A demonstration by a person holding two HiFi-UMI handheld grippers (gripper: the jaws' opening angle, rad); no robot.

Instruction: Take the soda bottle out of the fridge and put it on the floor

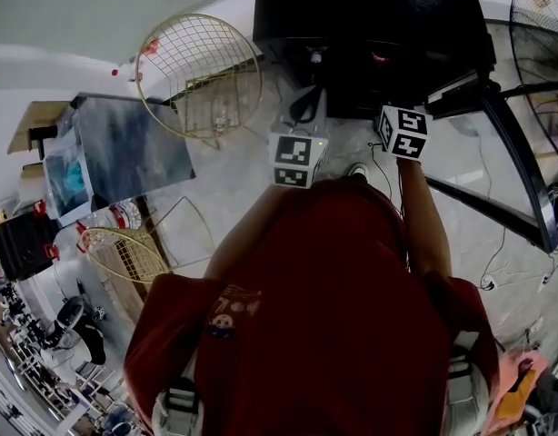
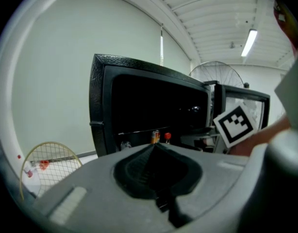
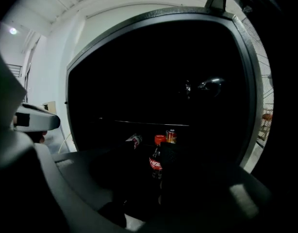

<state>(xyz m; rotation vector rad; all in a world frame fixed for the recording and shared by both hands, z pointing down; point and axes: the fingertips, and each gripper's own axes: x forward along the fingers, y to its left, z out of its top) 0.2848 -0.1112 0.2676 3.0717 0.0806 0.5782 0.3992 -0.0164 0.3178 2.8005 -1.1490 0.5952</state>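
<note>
Person (image 1: pixel 333 316) in a red shirt stands facing the open black fridge (image 1: pixel 370 16), a gripper in each hand, both held side by side just before the cabinet opening. The fridge's glass door (image 1: pixel 520 166) is swung out to the person's right, and a fan (image 1: pixel 543 16) stands behind it. The left gripper (image 2: pixel 154 147) has its jaws drawn together to a closed point with nothing between them. It is aimed at the lower part of the cabinet, short of the shelf. The right gripper (image 3: pixel 148 149) has its jaws standing wide apart and reaches toward the dark interior. The soda bottle (image 3: pixel 155 162), red-capped and with a red label, stands upright on the fridge shelf and appears in the gap between these jaws. The right jaw overlaps the bottle's edge in the right gripper view, but the darkness does not show whether a pad touches it, and the bottle is not lifted. A can (image 3: pixel 171 136) stands just behind the bottle, and a further item lies tilted to its left, too dim to identify. On the pale floor (image 1: pixel 234 180) to the person's left is a round gold wire frame (image 1: pixel 199 75), well apart from both grippers.
</note>
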